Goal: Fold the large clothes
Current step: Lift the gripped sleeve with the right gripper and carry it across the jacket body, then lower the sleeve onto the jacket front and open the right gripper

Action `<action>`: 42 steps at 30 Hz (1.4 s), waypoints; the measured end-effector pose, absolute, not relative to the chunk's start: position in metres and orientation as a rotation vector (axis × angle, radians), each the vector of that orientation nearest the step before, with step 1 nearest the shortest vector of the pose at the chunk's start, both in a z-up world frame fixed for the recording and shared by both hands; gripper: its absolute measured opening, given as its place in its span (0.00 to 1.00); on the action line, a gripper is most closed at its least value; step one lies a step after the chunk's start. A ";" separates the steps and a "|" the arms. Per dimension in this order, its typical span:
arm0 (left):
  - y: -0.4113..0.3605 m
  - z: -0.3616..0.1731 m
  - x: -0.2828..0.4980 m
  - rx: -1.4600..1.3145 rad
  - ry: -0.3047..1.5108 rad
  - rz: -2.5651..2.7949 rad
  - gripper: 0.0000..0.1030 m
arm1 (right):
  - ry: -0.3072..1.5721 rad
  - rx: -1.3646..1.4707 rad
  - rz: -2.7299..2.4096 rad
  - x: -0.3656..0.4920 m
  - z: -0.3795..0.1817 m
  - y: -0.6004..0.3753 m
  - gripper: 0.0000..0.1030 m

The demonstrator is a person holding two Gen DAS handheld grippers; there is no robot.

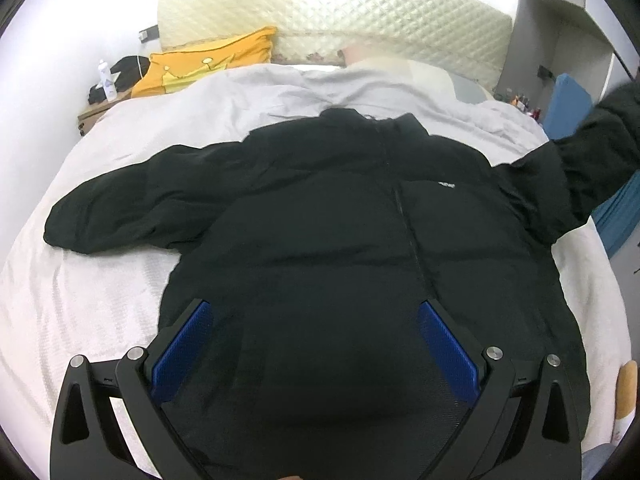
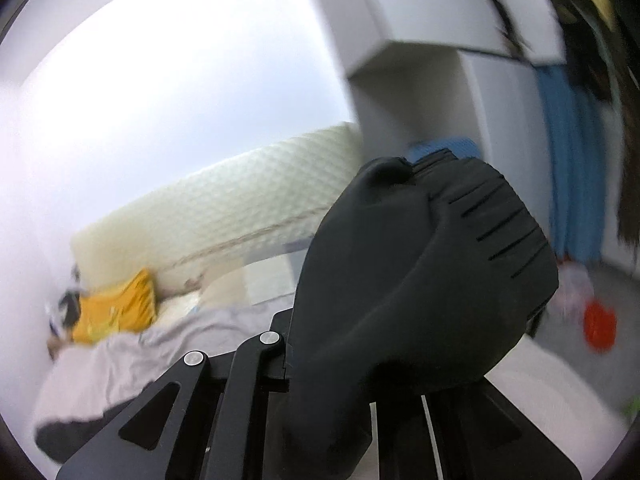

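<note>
A black puffer jacket [image 1: 340, 232] lies front up on the white bed [image 1: 80, 280], its zip running down the middle. Its left sleeve [image 1: 132, 208] is spread flat on the sheet. My left gripper [image 1: 316, 312] hovers over the jacket's lower part, blue pads [image 1: 180, 344] wide apart, open with nothing pinched. At the right edge, the jacket's other sleeve [image 1: 592, 152] rises off the bed. In the right wrist view my right gripper [image 2: 434, 160] is shut on that sleeve's ribbed cuff [image 2: 420, 280], held high and tilted. The cuff hides most of its fingers.
A grey blanket [image 1: 320, 88] and a yellow cushion [image 1: 208, 60] lie at the head of the bed below a quilted headboard [image 1: 340, 12]. A bedside table [image 1: 96, 112] carries a bottle. Blue fabric [image 2: 568, 160] hangs at the right, with a red object [image 2: 600, 324] on the floor.
</note>
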State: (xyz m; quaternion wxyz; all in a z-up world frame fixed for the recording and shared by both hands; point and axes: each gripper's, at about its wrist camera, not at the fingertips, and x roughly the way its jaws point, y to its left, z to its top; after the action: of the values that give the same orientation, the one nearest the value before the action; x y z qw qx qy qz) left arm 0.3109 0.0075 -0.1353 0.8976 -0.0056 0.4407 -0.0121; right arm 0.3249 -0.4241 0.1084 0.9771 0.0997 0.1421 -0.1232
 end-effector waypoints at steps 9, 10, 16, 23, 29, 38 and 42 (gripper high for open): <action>0.056 -0.138 0.312 -0.130 0.904 -0.056 0.99 | 0.293 0.050 0.030 0.391 0.099 -0.239 0.09; 0.063 -0.138 0.313 -0.148 0.901 -0.054 0.99 | 0.308 0.015 0.054 0.398 0.089 -0.216 0.09; 0.091 -0.133 0.310 -0.203 0.852 -0.030 0.99 | 0.418 -0.155 0.209 0.421 0.002 -0.106 0.09; 0.112 -0.136 0.312 -0.253 0.843 -0.019 0.99 | 0.578 -0.256 0.325 0.427 -0.115 -0.042 0.10; 0.116 -0.137 0.312 -0.255 0.836 -0.020 0.99 | 0.677 -0.287 0.347 0.422 -0.174 -0.009 0.13; 0.108 -0.131 0.312 -0.219 0.837 -0.010 0.99 | 0.755 -0.199 0.416 0.405 -0.172 -0.016 0.51; 0.106 -0.121 0.306 -0.208 0.822 0.003 0.99 | 0.753 -0.152 0.450 0.387 -0.154 -0.029 0.64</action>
State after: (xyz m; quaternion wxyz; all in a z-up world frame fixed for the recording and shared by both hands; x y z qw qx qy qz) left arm 0.3058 0.1062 -0.1207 0.9115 -0.1007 0.3988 0.0015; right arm 0.3874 -0.0288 -0.1545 0.9025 -0.0737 0.3642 0.2176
